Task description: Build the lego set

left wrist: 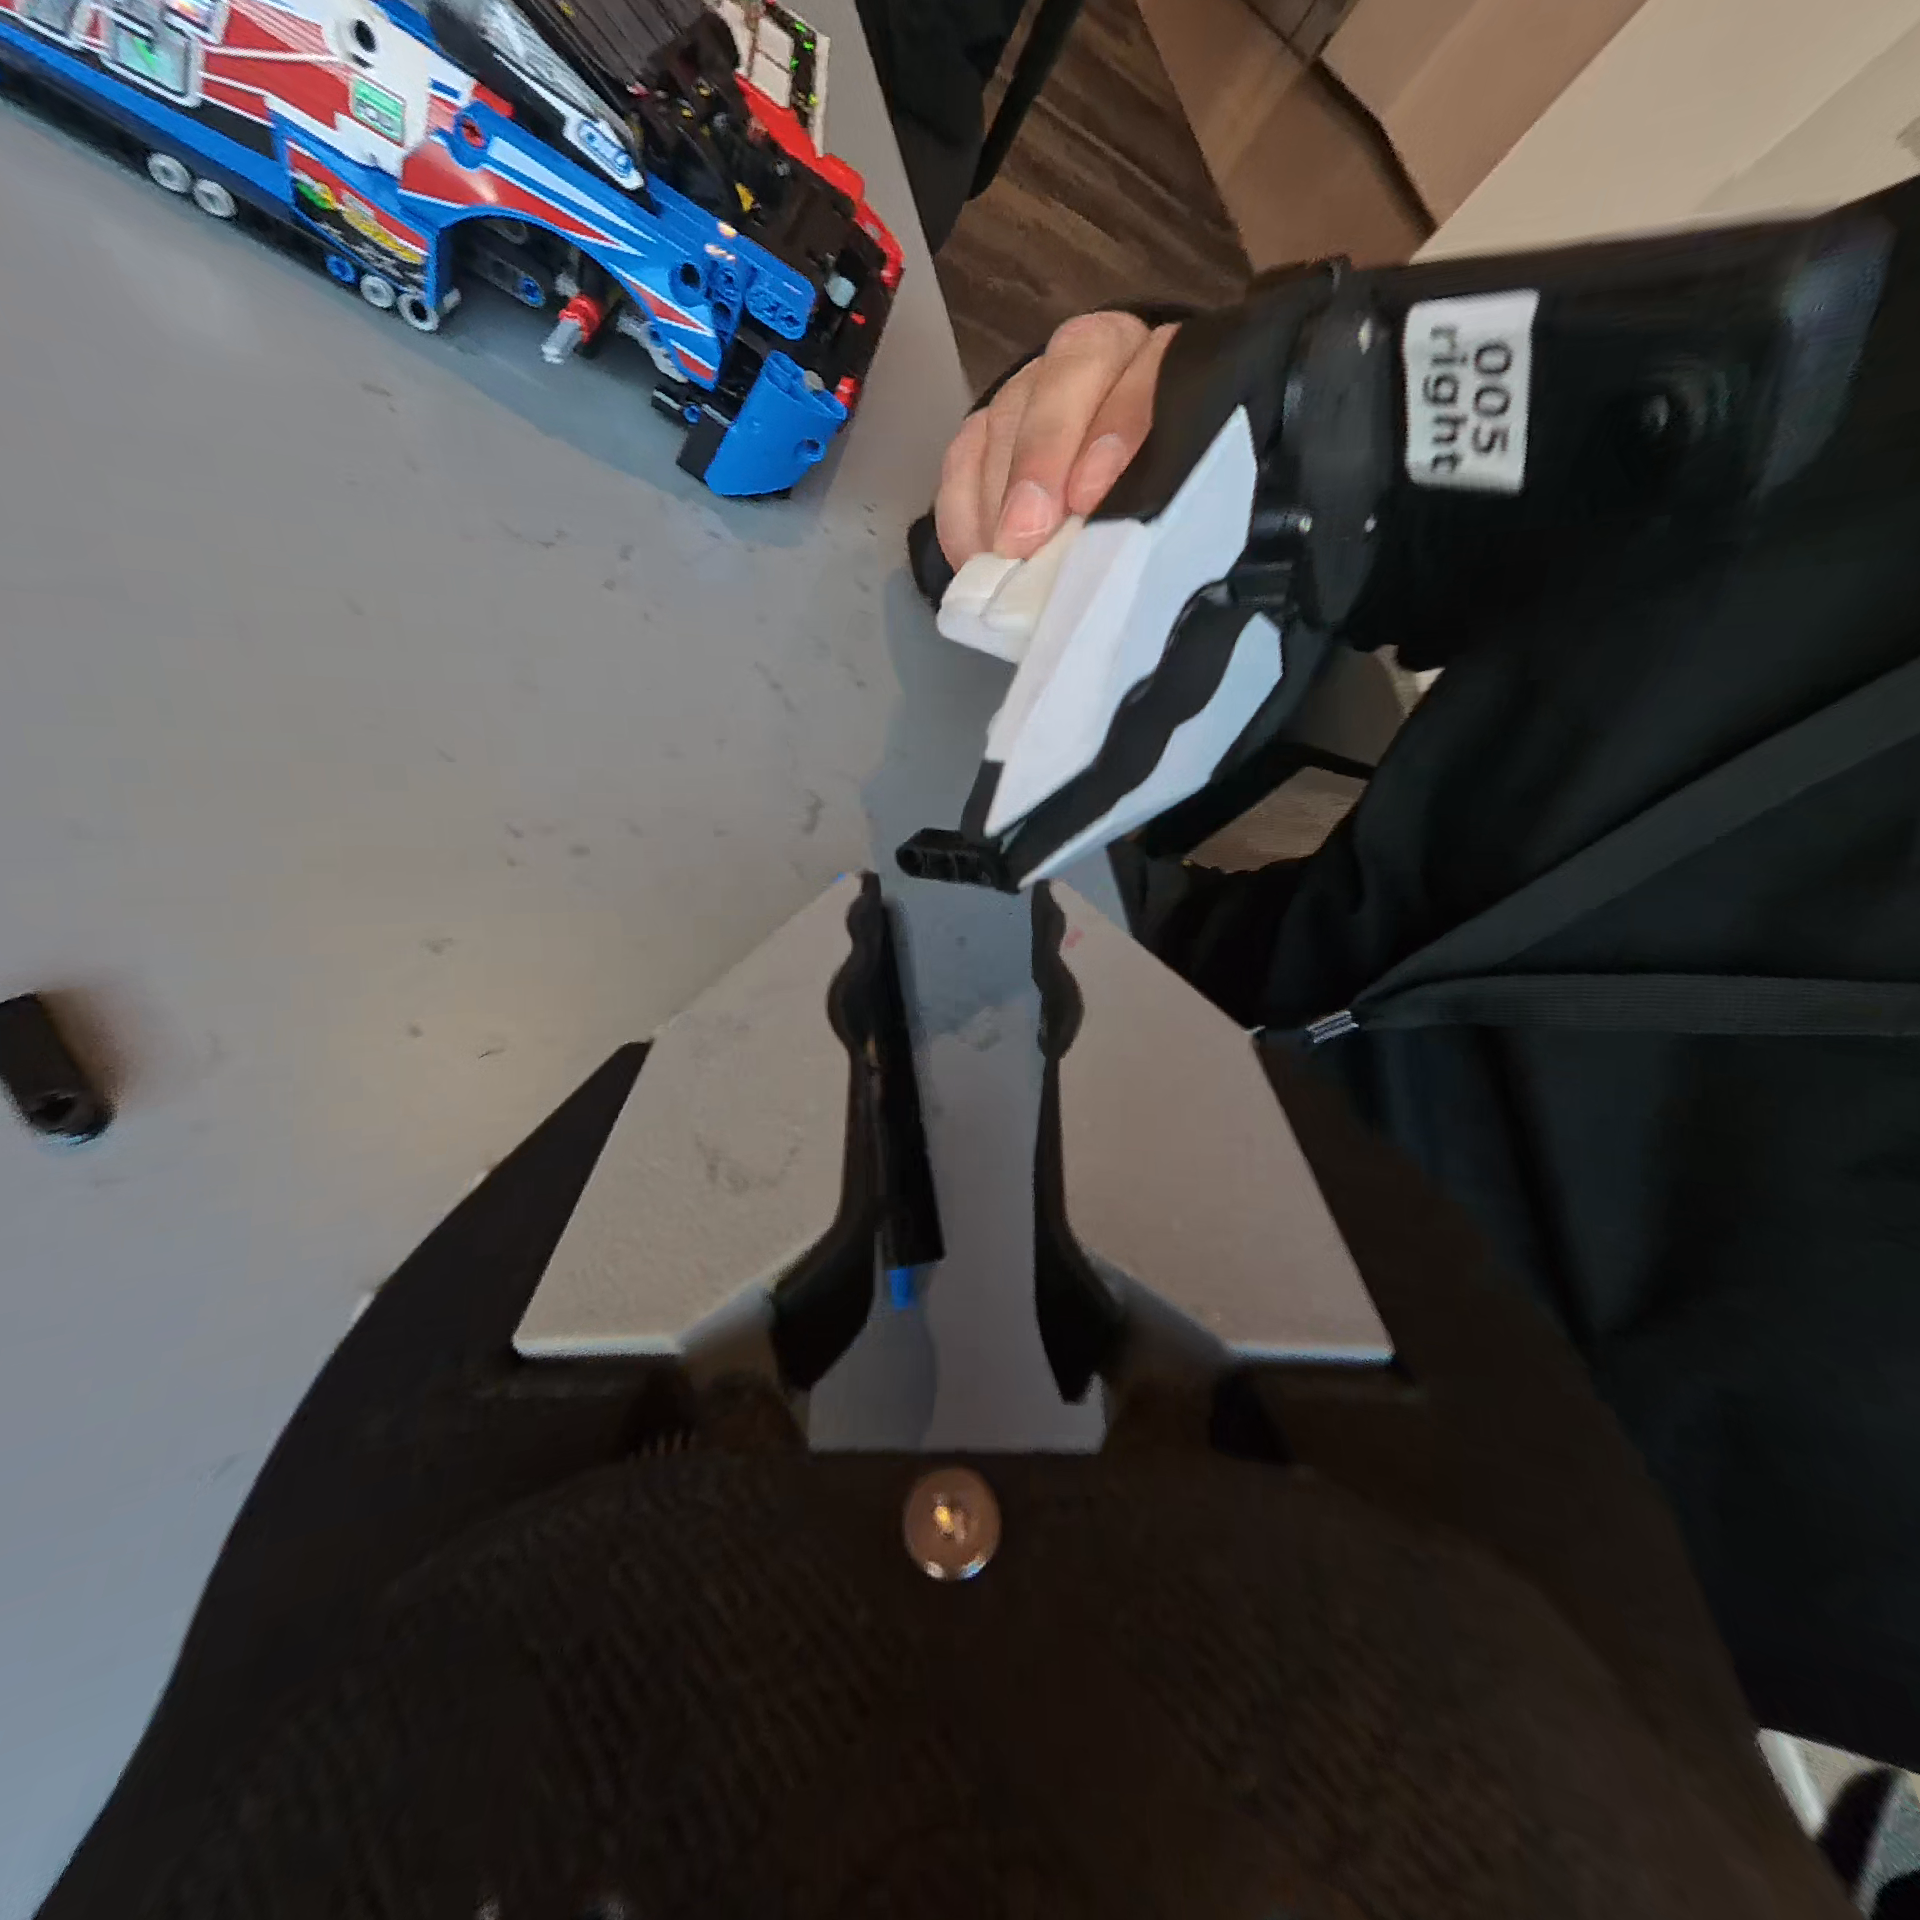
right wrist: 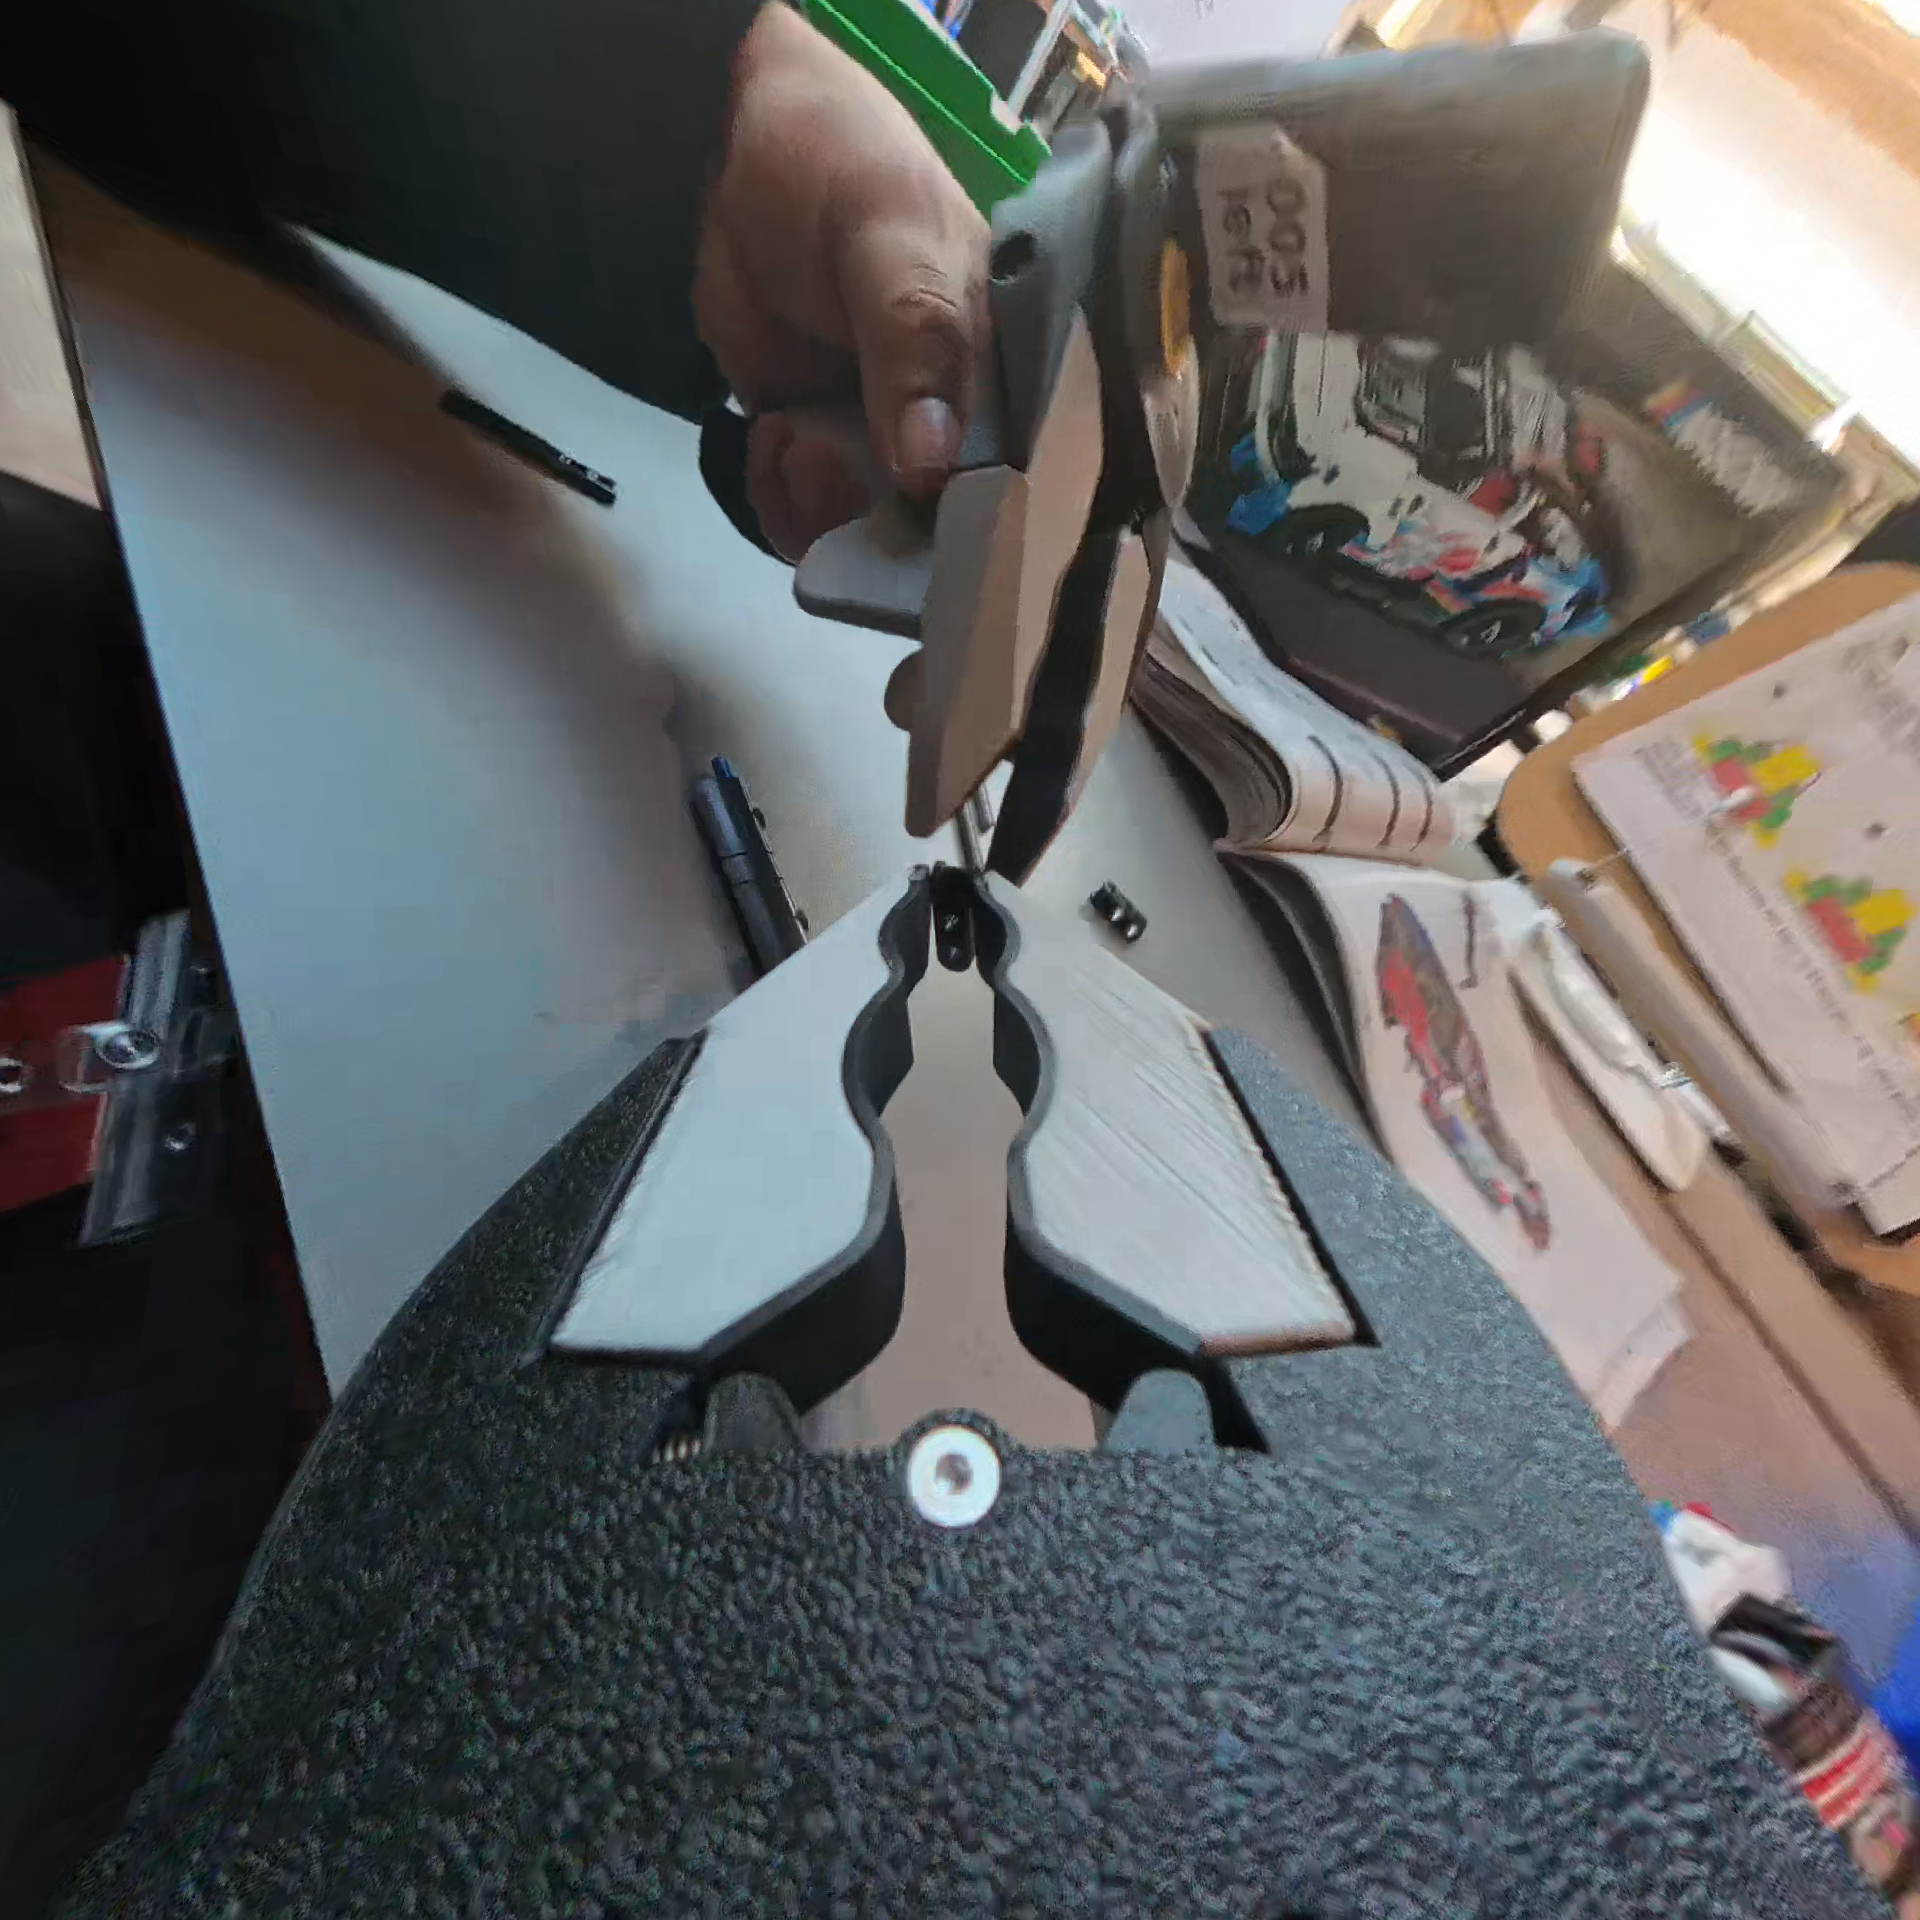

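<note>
Two hand-held tongs are seen over a grey bench, each filmed from a camera looking along its own fingers.

The left tongs are parted, with a clear gap of bench seen between the fingertips. A long black lego beam with a blue pin at its near end lies flat against the inner face of the left-hand finger; nothing presses on it from the other finger. Whether it is truly held cannot be told.

Just beyond the left tongs' tips, the right tongs come in from the right, gripped by a hand in a black sleeve. A small black lego connector is pinched at their tips and sticks out to the left.

In the right wrist view, the right tongs are nearly closed, their tips clamped on the same small black connector. The left tongs hang down from above, almost meeting these tips.

Far beyond the left tongs, to their upper left, a blue, red and white lego race car rests on the bench. To the left of the left tongs lies a loose black piece. To the right of the right tongs, an open instruction booklet and another small black piece lie on the bench; to their left lies a dark beam with a blue pin.
</note>
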Tool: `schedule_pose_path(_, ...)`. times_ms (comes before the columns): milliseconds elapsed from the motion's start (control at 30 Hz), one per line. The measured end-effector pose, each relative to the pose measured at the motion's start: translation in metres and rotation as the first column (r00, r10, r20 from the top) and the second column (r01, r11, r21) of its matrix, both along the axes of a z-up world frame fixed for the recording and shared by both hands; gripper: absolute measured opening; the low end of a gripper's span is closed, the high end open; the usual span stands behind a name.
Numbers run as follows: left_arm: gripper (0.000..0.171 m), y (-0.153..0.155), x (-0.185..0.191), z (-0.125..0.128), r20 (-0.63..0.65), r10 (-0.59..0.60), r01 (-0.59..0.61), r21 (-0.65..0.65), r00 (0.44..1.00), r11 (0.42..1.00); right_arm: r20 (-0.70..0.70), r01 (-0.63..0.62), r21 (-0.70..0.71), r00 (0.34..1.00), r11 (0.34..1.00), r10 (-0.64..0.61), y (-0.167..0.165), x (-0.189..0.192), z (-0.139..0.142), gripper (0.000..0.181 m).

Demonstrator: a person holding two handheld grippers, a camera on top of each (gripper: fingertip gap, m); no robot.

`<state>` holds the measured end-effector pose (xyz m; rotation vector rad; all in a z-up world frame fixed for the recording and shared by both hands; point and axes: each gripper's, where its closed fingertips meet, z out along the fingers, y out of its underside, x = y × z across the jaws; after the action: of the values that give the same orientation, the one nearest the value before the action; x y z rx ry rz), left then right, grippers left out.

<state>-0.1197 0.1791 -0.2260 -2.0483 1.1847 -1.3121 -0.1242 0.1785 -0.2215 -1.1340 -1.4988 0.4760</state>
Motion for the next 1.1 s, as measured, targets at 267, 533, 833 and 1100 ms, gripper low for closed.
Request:
schedule_pose_path(267,0.035,0.004,-0.006,-0.032,-0.308,0.035,0.027,0.193,0.951,0.981,-0.164,0.004,-0.595,0.978,0.804,-0.126,0.037,0.028,0.016,0.006)
schedule_pose_path(533,0.035,-0.003,-0.003,-0.059,-0.514,0.042,0.134,0.301,0.857,0.944,-0.175,-0.041,-0.673,0.979,0.739,-0.105,0.035,0.034,0.015,0.006)
schedule_pose_path(833,0.014,-0.008,-0.003,-0.061,-0.536,0.072,0.138,0.342,0.841,0.93,-0.03,-0.012,-0.684,1.0,0.73,-0.011,0.019,0.035,-0.007,0.006)
schedule_pose_path(1100,0.012,-0.01,-0.002,-0.061,-0.554,0.062,0.156,0.339,0.83,0.928,0.127,0.042,-0.624,0.991,0.78,0.048,0.004,0.03,-0.03,0.006)
